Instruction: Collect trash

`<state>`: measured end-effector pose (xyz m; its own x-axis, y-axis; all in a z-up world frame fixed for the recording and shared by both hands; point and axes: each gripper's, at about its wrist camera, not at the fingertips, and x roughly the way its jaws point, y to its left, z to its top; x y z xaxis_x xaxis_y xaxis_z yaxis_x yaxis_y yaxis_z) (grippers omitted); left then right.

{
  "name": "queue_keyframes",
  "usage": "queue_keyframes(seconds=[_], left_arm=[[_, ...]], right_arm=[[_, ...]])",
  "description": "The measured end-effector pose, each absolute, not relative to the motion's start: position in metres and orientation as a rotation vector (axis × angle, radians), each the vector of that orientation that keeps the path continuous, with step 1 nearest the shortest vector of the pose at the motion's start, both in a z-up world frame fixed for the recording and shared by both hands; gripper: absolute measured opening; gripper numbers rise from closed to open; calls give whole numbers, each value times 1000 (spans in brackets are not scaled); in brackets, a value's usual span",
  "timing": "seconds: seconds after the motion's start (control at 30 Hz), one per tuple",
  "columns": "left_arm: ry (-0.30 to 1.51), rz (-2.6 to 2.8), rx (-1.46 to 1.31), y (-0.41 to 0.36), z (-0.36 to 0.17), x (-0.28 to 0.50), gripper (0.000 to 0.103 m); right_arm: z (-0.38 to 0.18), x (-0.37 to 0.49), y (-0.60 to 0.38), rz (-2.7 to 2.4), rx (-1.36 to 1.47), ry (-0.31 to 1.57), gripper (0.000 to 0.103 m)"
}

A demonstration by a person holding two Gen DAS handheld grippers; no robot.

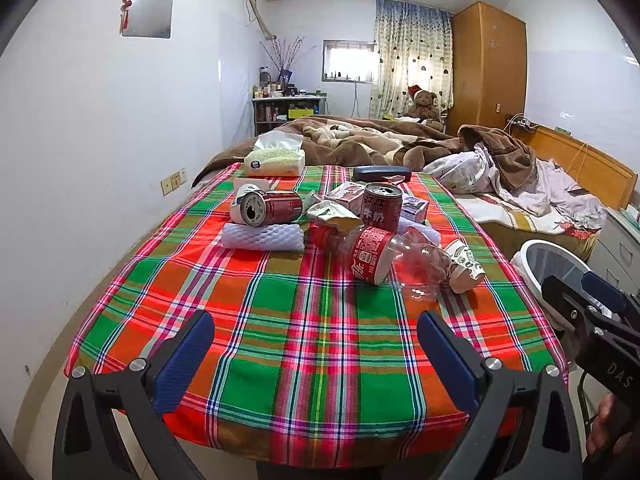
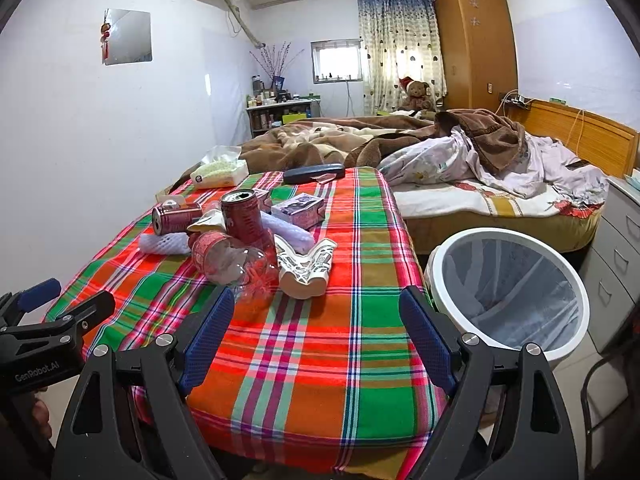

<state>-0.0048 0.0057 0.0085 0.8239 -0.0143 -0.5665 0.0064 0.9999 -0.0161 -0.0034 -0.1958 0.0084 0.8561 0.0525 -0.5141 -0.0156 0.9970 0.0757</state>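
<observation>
Trash: crushed clear plastic bottle with red label [image 1: 384, 258], red cans and a flattened paper cup [image 2: 306, 266] heaped mid-desk, left of the white round bin [image 2: 508, 292], lined and ready
Left gripper [image 1: 316, 356]: jaws apart, empty, over the near desk edge
Right gripper [image 2: 316, 334]: jaws apart, empty, beside the bin for short drops

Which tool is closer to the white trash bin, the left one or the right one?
Right. The right tool hovers open over the table edge beside the trash bin. The left tool, also open, sits farther left.
</observation>
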Motion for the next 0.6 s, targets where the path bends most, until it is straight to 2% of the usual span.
queue_keyframes(seconds=[0.6], left_arm=[[599, -16, -13, 5, 8, -7, 103]], right_arm=[[10, -6, -198, 38, 70, 540, 86]])
